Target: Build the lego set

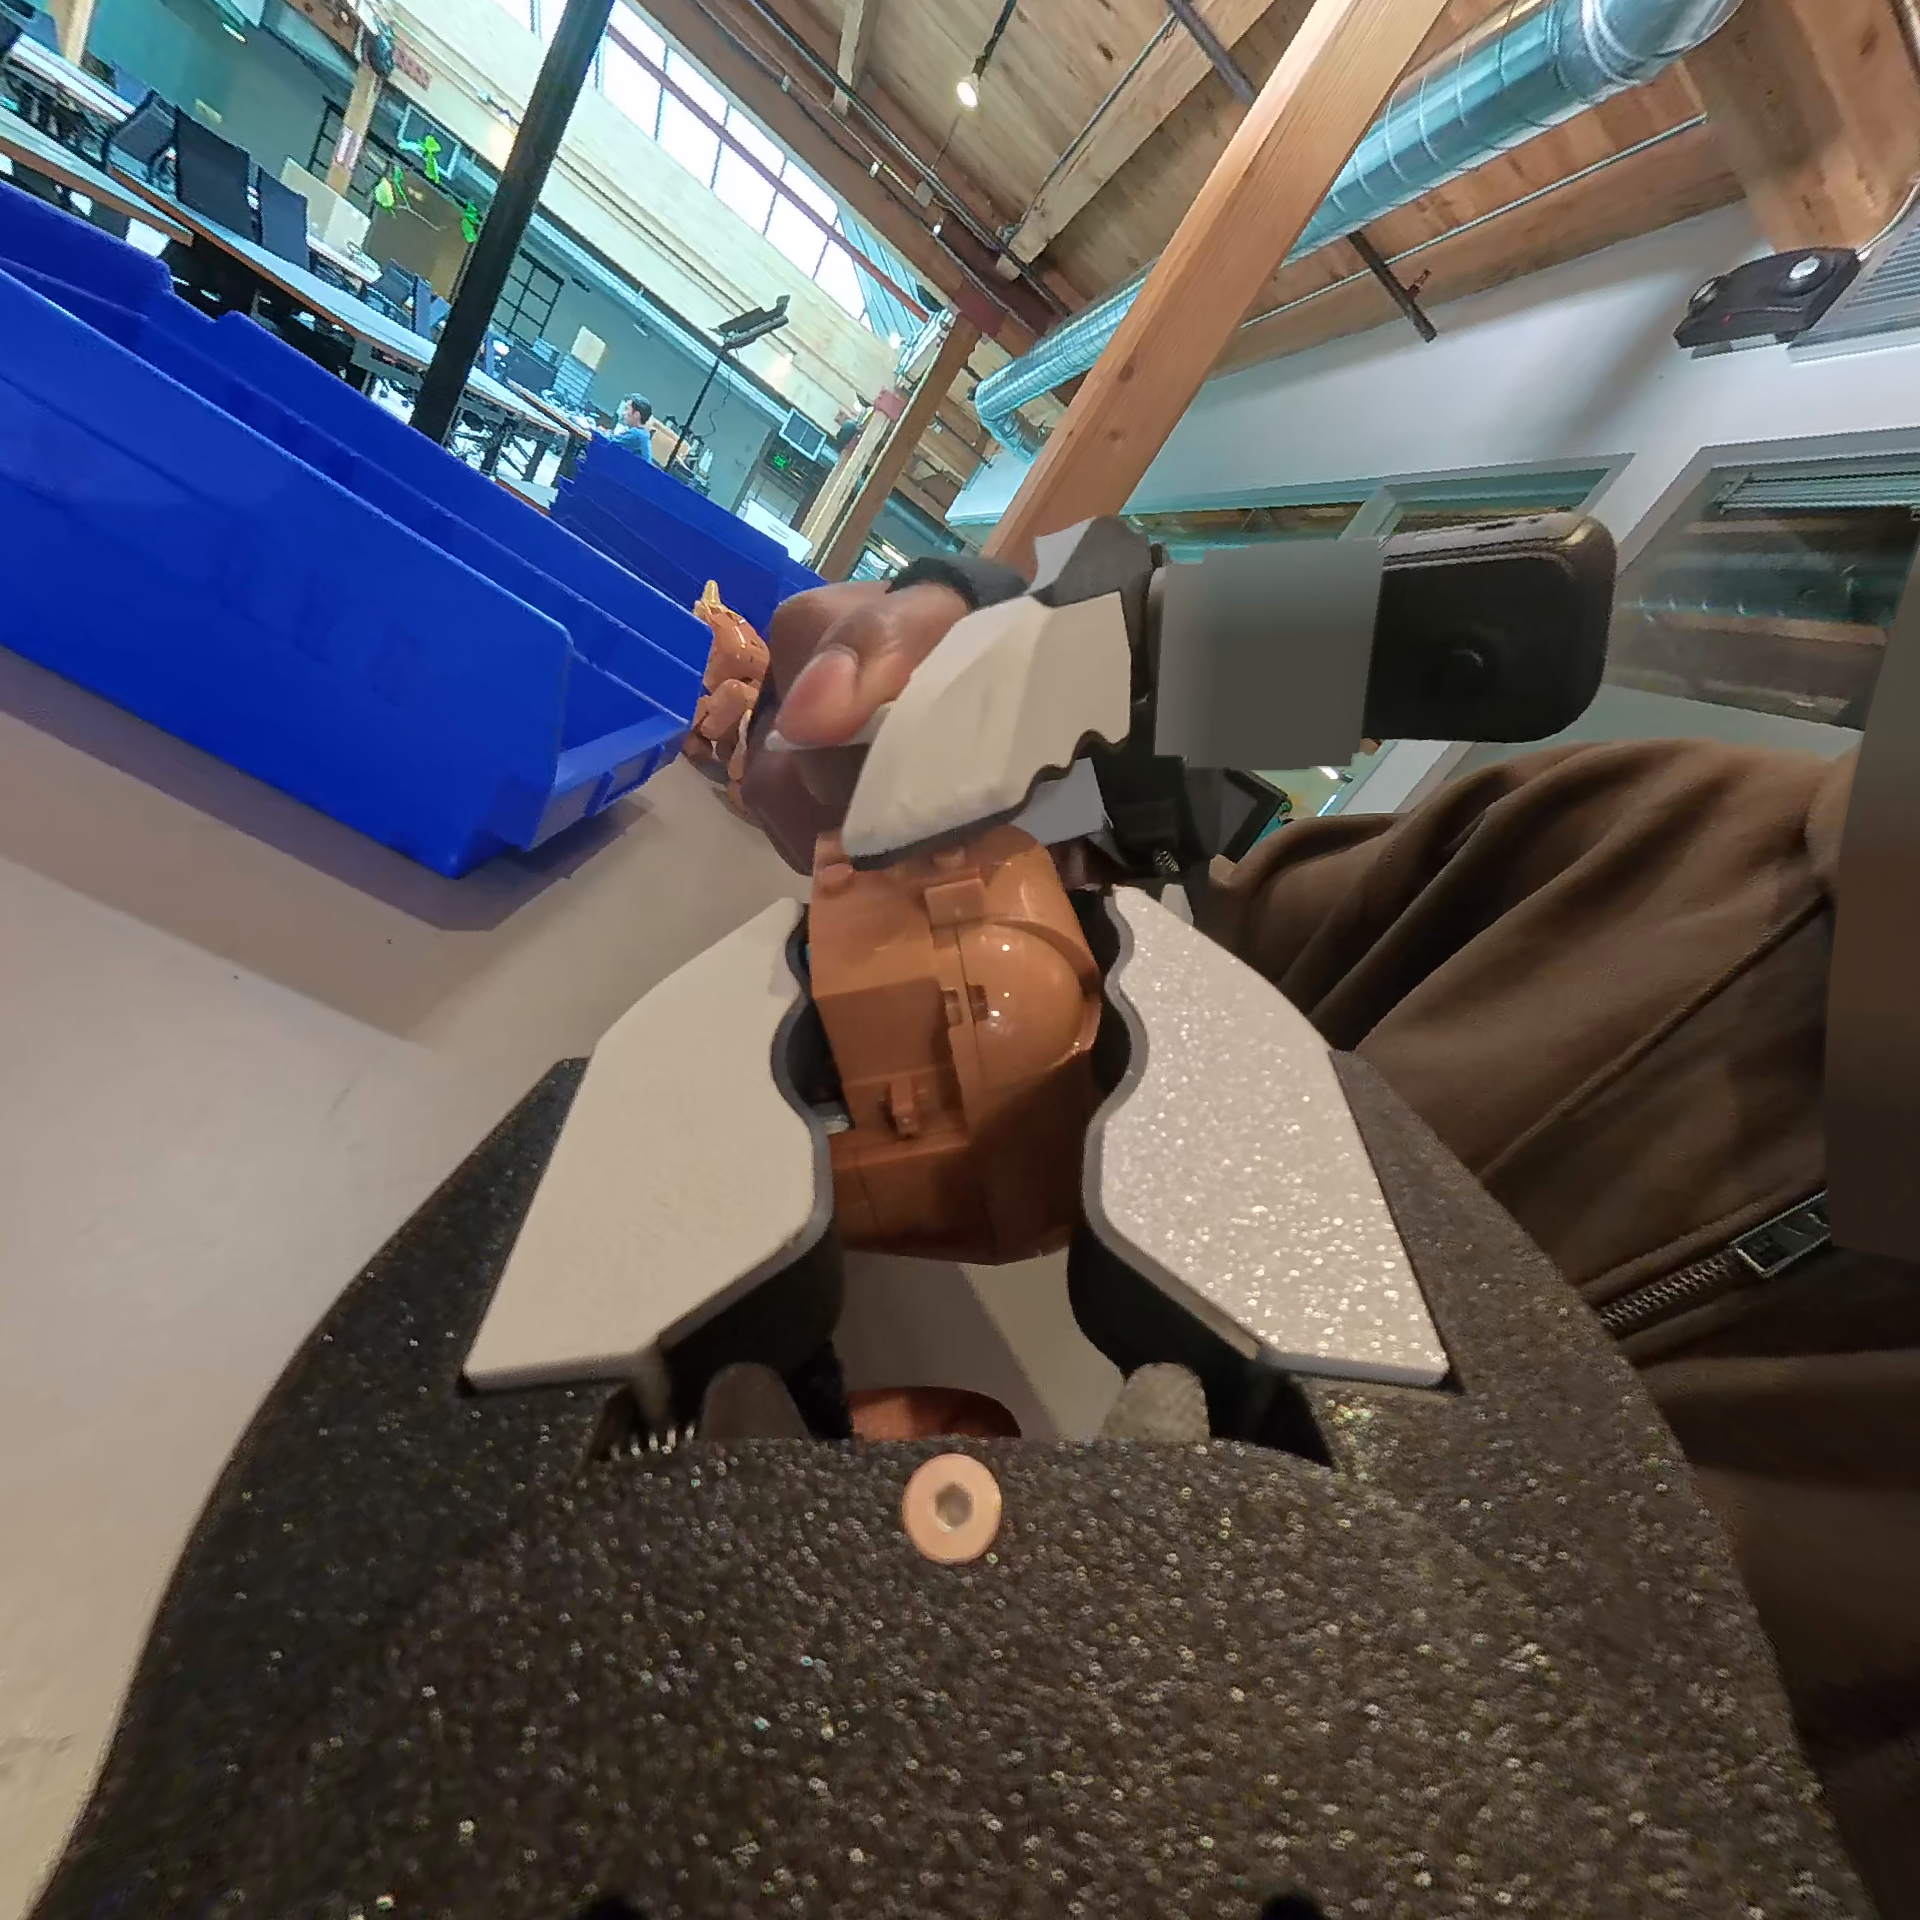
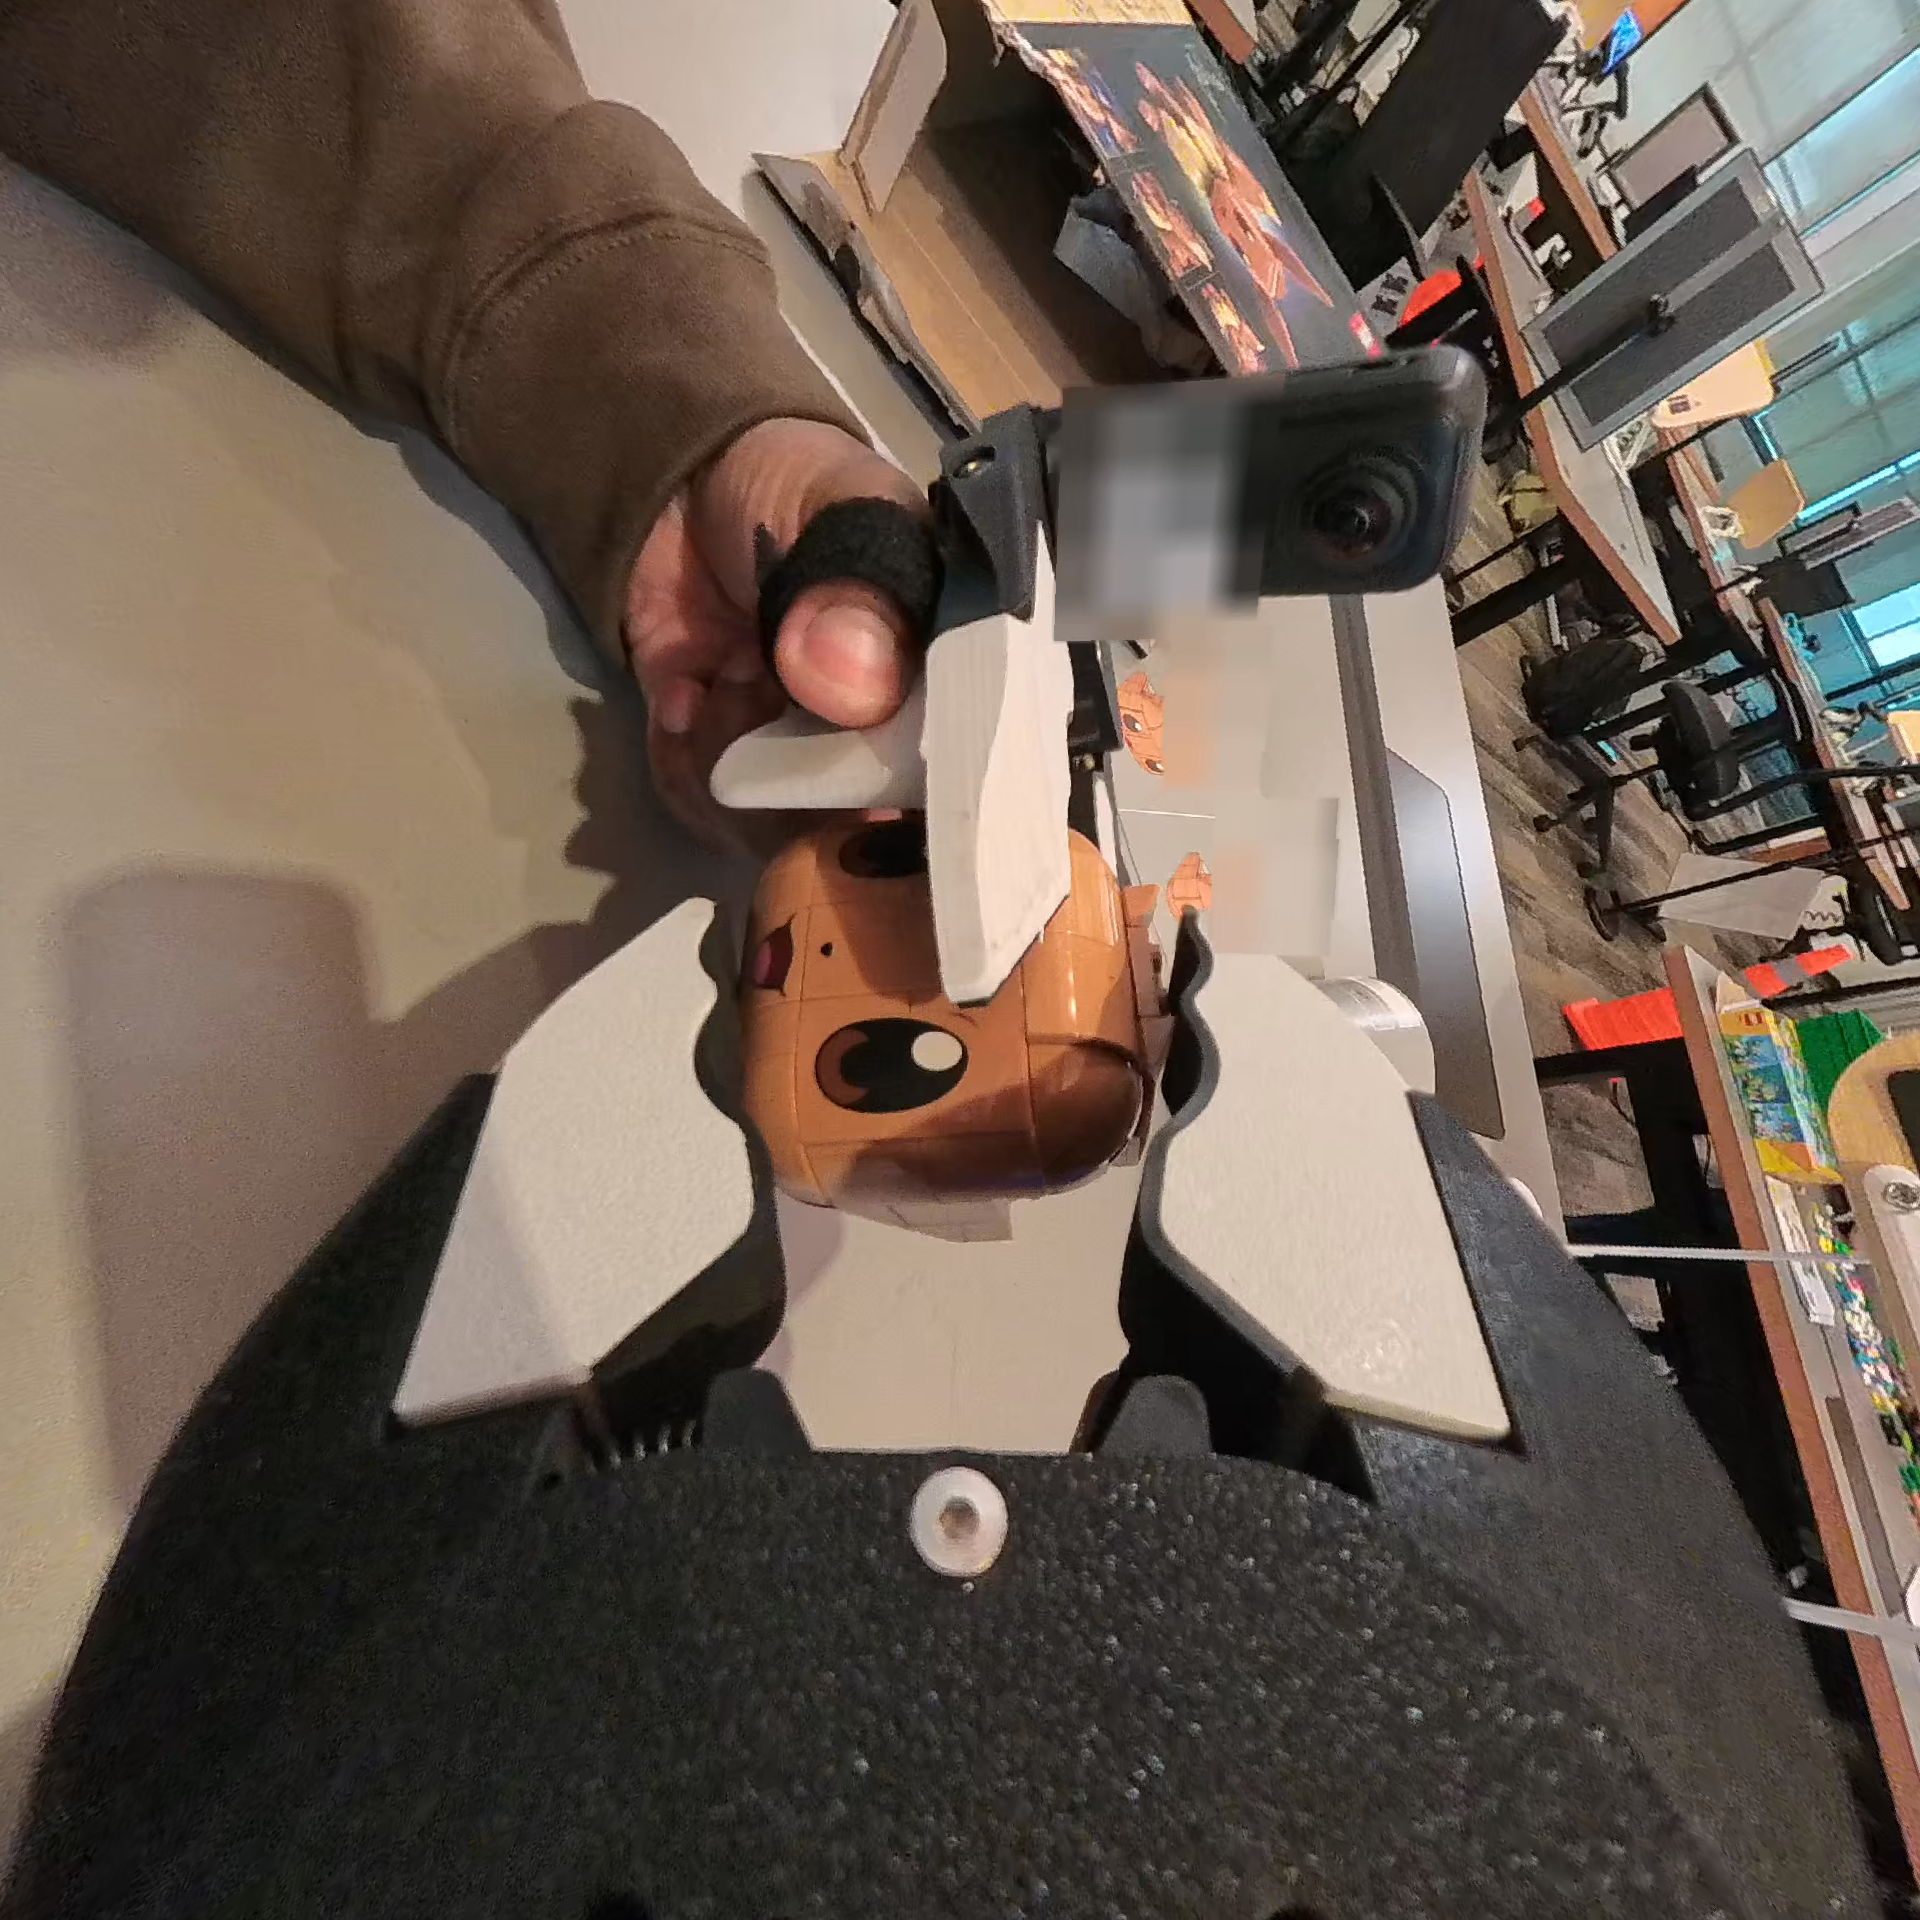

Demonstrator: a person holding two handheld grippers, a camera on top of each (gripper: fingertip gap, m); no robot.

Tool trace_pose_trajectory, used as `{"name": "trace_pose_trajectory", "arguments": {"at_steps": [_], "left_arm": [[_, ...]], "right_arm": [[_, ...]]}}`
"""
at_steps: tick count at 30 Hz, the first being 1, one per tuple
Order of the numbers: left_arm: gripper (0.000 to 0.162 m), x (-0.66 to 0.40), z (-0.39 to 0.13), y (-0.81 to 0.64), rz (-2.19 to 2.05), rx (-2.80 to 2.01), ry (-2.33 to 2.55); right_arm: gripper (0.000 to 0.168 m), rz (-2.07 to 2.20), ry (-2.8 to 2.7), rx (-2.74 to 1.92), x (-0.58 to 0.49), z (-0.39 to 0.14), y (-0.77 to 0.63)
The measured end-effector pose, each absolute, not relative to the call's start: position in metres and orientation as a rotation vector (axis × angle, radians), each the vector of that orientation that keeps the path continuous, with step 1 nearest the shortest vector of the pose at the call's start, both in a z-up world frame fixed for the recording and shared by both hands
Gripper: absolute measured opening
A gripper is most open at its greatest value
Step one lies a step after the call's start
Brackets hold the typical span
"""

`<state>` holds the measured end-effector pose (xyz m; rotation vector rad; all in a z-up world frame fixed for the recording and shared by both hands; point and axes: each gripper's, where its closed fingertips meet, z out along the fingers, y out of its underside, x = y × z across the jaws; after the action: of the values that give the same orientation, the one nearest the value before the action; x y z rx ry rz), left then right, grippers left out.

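Your rounded tan-brown brick-built lego head [image 2: 940, 1049] is off the pale bench [image 1: 208, 1091], caught between both pairs of tongs. From the right wrist view you see its face: large dark oval eyes with white highlights, a small dark nose dot and an open reddish mouth, all turned sideways so the mouth points left. From the left wrist view you see the back and side instead, with a glossy domed panel on the right, a blocky square section on the left and small studs along the far edge.

Your left tongs [image 1: 951, 1049] are pinching the head, with the grey fingers [image 1: 665, 1174] pressed against its two flanks. Your right tongs [image 2: 951, 1039] sit around the head with their pale fingers [image 2: 592, 1174] on either side; the right one touches the head's back edge, but you cannot tell whether the left one presses the face.

Each hand wraps its tool's handle, thumb laid forward on the trigger. The right hand [image 1: 831, 665] comes in from the far side, and the left hand [image 2: 748, 613] shows a black strap over the thumb and a brown sleeve [image 2: 499, 239].

Deep blue plastic bins [image 1: 312, 623] stand on the far left of the bench, and a small tan lego figure [image 1: 732, 665] stands just beside them
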<state>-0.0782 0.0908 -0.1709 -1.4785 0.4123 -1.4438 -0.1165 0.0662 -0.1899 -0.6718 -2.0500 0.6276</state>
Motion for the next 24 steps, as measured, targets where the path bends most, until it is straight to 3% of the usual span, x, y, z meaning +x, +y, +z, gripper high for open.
{"name": "trace_pose_trajectory", "arguments": {"at_steps": [12,24], "left_arm": [[0.050,-0.090,-0.165,0.096,-1.487,-1.442,0.332],[0.051,-0.076,-0.179,0.097,-1.585,-1.510,0.300]], "right_arm": [[0.088,0.686,-1.826,-0.691,-0.114,-0.181,0.079],[0.079,0.707,-1.746,-0.649,-0.112,-0.196,0.080]]}}
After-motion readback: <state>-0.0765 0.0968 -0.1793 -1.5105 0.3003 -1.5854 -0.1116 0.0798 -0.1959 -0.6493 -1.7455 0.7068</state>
